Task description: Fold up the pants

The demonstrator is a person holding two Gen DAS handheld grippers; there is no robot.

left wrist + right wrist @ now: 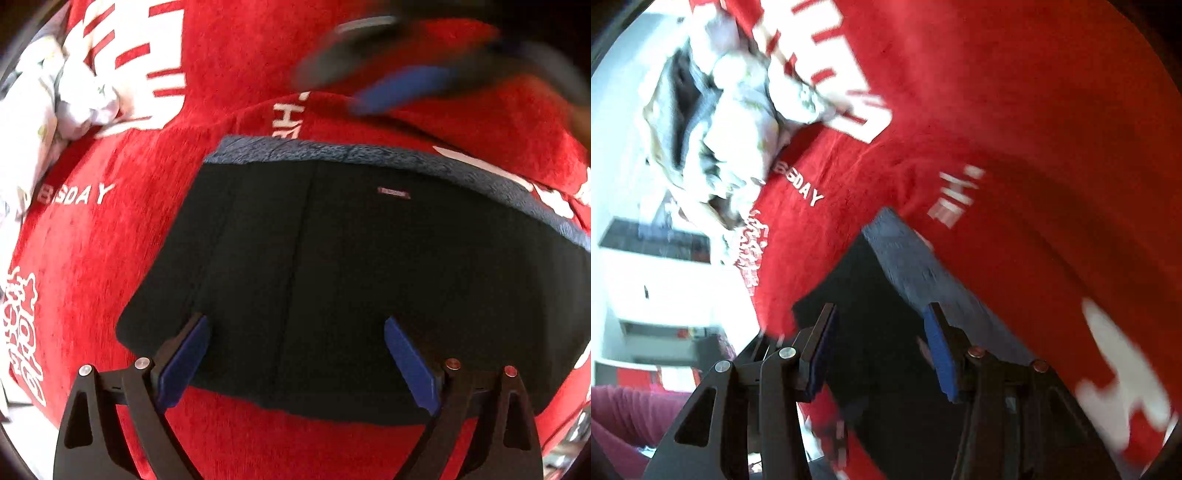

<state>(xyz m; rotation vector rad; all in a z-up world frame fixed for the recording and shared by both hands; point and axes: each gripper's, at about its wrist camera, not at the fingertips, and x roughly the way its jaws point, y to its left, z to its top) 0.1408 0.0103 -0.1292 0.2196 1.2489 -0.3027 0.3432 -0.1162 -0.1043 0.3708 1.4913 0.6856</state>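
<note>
Folded black pants (332,280) lie flat on red blanket (110,258), fleecy grey lining showing along one edge. My left claw (295,354) gapes empty above them; right claw (879,347) likewise parted, holding nothing.

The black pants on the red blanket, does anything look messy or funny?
The black pants lie flat and tidy, but a fuzzy grey-blue strip of their lining peeks out along the far edge. A crumpled pale cloth pile sits bunched at the red blanket's corner.
</note>
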